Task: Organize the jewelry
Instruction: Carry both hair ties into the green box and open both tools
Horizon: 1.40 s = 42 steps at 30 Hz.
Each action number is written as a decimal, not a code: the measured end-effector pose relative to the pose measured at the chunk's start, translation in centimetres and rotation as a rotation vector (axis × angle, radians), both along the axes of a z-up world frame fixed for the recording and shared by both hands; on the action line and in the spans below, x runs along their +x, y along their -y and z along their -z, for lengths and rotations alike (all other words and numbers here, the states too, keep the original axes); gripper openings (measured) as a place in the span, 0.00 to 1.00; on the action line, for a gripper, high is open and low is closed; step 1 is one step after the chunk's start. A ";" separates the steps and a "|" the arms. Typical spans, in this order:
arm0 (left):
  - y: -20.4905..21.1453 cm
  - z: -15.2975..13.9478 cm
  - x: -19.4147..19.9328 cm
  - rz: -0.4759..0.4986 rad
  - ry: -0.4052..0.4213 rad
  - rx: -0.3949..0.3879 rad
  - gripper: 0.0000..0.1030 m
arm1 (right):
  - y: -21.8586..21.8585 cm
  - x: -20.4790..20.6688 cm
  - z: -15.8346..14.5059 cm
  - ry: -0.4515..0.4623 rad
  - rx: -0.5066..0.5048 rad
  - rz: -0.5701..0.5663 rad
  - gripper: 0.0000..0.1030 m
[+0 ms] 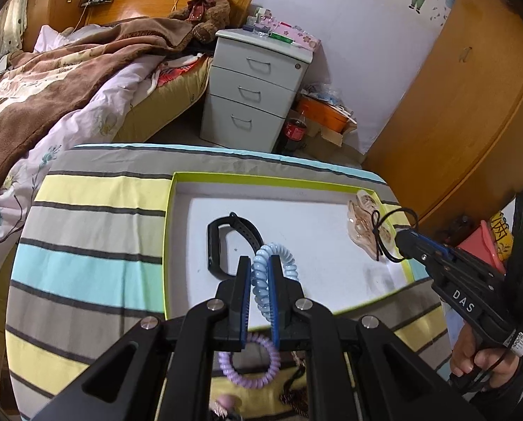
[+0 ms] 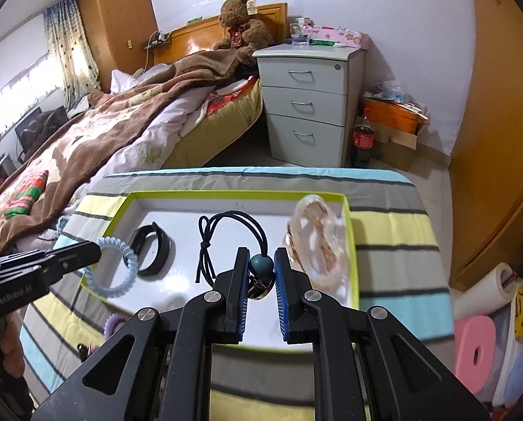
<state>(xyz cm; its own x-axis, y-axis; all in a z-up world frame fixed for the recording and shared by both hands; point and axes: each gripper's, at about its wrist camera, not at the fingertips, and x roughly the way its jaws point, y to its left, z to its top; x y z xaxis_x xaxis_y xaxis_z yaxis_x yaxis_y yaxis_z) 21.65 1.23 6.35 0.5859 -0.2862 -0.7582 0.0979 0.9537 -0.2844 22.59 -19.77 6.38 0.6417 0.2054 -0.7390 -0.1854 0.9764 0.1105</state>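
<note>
Two handheld grippers work over a shallow white tray with a lime-green rim (image 1: 170, 231), set on a striped cloth (image 1: 96, 231) in a bedroom.

The left gripper (image 1: 260, 263) has its tongs clamped on a pale blue spiral hair tie (image 1: 279, 256), held above the tray just at 4 o'clock from a black fitness band (image 1: 214, 242) lying on the tray floor. The right gripper (image 2: 261, 263) has its tongs pressed against a teal bead (image 2: 261, 264) on a black elastic cord (image 2: 226, 224), whose loop and knotted ends hang free over the tray. At 2 o'clock in the tray lies a clear, peach-tinted hair claw (image 2: 317, 242).

Likely risks: the bead is round and gripped only at its sides, so it may roll out and drop the cord. The loose cord ends could snag the claw or the band when lowered. The springy blue coil may bounce out of the low tray on release.

A lilac spiral hair tie (image 1: 247, 361) waits on the cloth at 6 o'clock, outside the tray, with other small pieces too dark to identify.

Beyond, at 11 o'clock, an unmade bed (image 2: 121, 115) with a teddy bear (image 2: 243, 24); at 12 o'clock a grey three-drawer nightstand (image 2: 310, 101) and a cola bottle (image 2: 362, 140); at 3 o'clock a wooden wardrobe (image 2: 500, 122).
</note>
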 end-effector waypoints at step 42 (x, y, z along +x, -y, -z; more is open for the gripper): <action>0.1 4.1 5.7 -0.033 -0.102 0.005 0.10 | -2.8 7.7 4.5 -0.125 -0.073 -0.058 0.14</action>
<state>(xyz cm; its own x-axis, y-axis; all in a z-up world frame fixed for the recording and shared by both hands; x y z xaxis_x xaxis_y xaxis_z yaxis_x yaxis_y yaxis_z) 27.36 1.15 2.28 0.5143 -0.2646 -0.8158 0.0375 0.9572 -0.2868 30.25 -16.95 1.90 0.5322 0.1817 -0.8269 -0.2305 0.9709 0.0649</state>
